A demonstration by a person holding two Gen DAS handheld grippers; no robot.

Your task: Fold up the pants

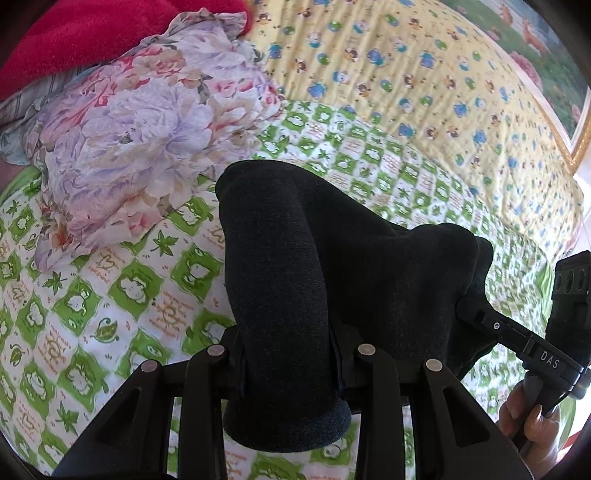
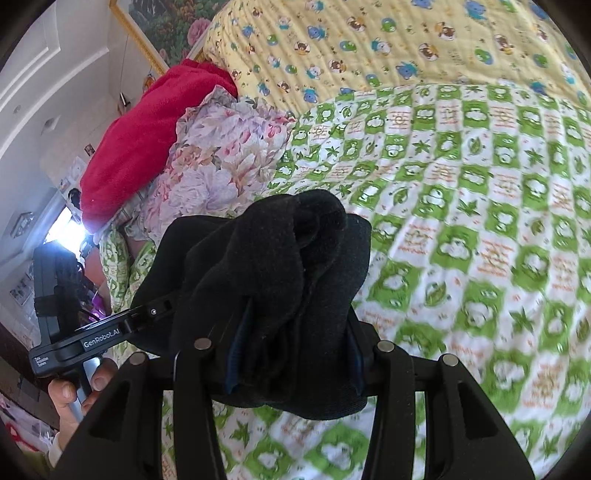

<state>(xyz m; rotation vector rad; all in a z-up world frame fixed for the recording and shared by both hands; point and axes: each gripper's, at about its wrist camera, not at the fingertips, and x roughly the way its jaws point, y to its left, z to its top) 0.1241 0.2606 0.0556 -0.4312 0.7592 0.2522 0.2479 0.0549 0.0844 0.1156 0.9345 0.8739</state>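
The black knit fabric pants (image 1: 314, 266) fill the centre of both wrist views, bunched and lifted above the green-and-white checked quilt (image 1: 122, 295). In the left wrist view, the left gripper (image 1: 288, 354) is clamped on a rolled fold of the pants at lower centre, while the right gripper (image 1: 469, 306) bites the cloth's edge at right. In the right wrist view, the right gripper (image 2: 295, 354) pinches bunched cloth at lower centre. A floral pillow (image 1: 140, 140) lies at upper left, under a red fleece blanket (image 1: 92, 33).
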